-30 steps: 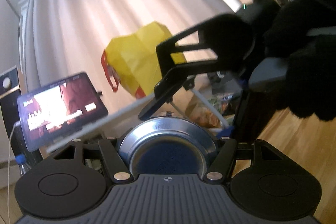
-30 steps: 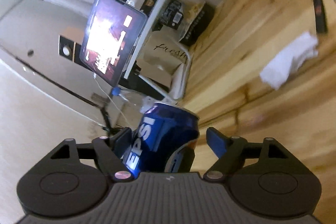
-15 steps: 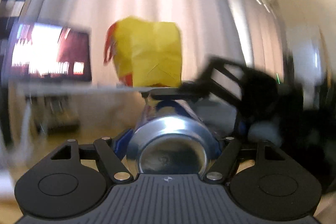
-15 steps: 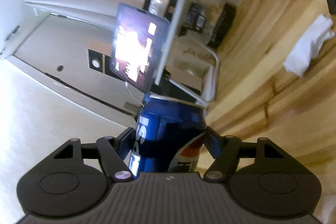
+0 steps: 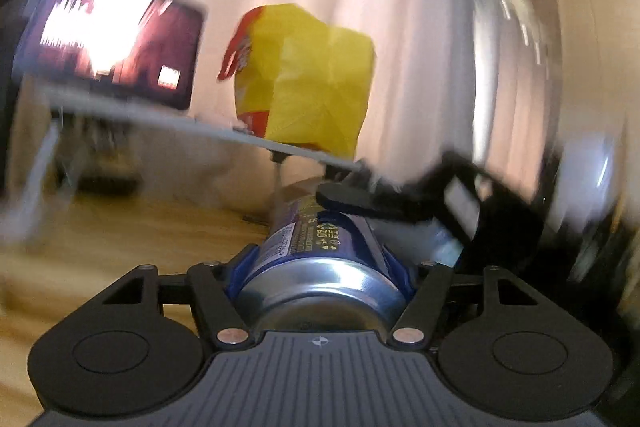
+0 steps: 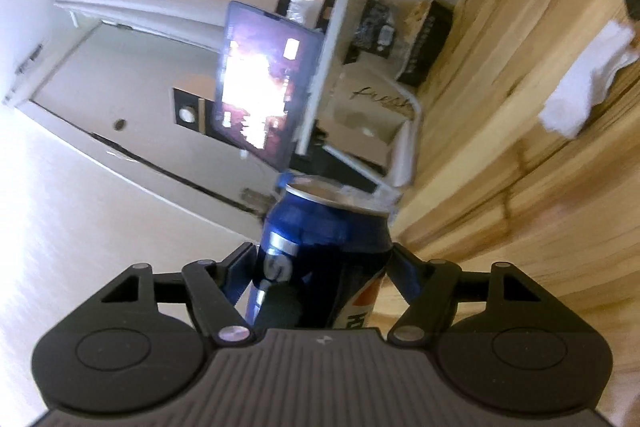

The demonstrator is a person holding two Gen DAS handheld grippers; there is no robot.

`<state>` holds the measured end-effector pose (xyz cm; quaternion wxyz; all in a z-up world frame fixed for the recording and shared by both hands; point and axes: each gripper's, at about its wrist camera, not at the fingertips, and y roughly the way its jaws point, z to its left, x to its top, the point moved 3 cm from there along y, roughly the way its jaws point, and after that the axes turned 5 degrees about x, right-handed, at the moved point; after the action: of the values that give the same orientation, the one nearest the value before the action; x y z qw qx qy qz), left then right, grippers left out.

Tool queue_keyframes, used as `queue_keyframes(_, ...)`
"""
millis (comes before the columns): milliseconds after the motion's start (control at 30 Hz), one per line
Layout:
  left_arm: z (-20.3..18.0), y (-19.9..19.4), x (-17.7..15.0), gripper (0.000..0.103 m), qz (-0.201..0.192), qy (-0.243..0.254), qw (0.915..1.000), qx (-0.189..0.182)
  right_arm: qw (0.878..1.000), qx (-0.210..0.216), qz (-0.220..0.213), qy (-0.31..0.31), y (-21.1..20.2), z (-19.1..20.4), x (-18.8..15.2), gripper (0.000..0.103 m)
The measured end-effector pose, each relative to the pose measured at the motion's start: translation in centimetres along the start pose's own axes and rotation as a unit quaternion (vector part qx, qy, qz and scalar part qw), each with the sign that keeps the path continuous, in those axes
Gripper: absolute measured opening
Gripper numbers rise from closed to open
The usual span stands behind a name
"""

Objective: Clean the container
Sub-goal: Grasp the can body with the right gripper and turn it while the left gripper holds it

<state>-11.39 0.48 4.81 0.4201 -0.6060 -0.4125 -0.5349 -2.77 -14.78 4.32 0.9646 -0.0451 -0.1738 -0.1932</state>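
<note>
Best done slowly: with both the left hand-held gripper [image 5: 324, 267] and right hand-held gripper [image 6: 320, 263] clamped on the blue can [image 5: 320, 247], keeping grips steady, then fetching the white cloth [image 6: 580, 87] at right of frame.

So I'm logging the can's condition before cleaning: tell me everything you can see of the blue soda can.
The blue soda can is a metal Pepsi-type can with white lettering and an orange-red patch. In the left wrist view its silvery domed end faces the camera. Both grippers clamp it: the left gripper near that end, the right gripper across its body. It is held in the air. No dents show; motion blur hides any dirt.
</note>
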Motion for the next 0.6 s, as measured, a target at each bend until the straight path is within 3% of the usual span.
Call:
queue_keyframes(67,-1.4,0.0,-0.3,0.067,-0.002,0.095,0.9949,0.034,1.000,-0.007,0.002,0.003,-0.2,-0.3,0.0,0.075)
queue_keyframes(100,-2.5,-0.2,-0.7,0.067,-0.011,0.161,0.9857,0.048,1.000,-0.007,0.004,0.003,-0.3,-0.3,0.0,0.075)
queue_keyframes(167,-4.0,-0.6,-1.6,0.067,-0.022,0.246,0.9672,0.057,1.000,-0.009,0.010,0.001,-0.2,-0.4,-0.2,0.075)
queue_keyframes(200,-4.7,-0.7,-2.2,0.067,-0.030,0.293,0.9536,0.063,1.000,-0.009,0.012,0.000,-0.1,-0.5,-0.4,0.075)
queue_keyframes(267,-5.5,-1.0,-2.8,0.067,-0.038,0.337,0.9379,0.072,1.000,-0.006,0.012,-0.002,-0.1,-0.6,-0.7,0.073)
queue_keyframes(367,-5.5,-1.0,-2.4,0.069,-0.035,0.318,0.9452,0.066,1.000,0.006,0.010,-0.006,-0.4,-0.8,-1.0,0.072)
queue_keyframes(467,-3.7,-1.1,-1.1,0.075,-0.010,0.191,0.9812,0.021,1.000,0.018,0.006,-0.011,-0.6,-1.1,-1.3,0.072)
queue_keyframes(500,-3.0,-1.0,-0.6,0.075,-0.002,0.143,0.9897,0.009,1.000,0.025,0.003,-0.005,-0.7,-1.2,-1.3,0.072)
queue_keyframes(533,-2.3,-0.8,-0.4,0.075,0.003,0.104,0.9945,0.012,0.999,0.033,-0.002,0.001,-0.8,-1.4,-1.3,0.072)
queue_keyframes(600,-1.9,-0.6,-0.3,0.077,0.005,0.074,0.9972,0.009,0.999,0.041,-0.012,0.005,-1.1,-1.4,-1.3,0.072)
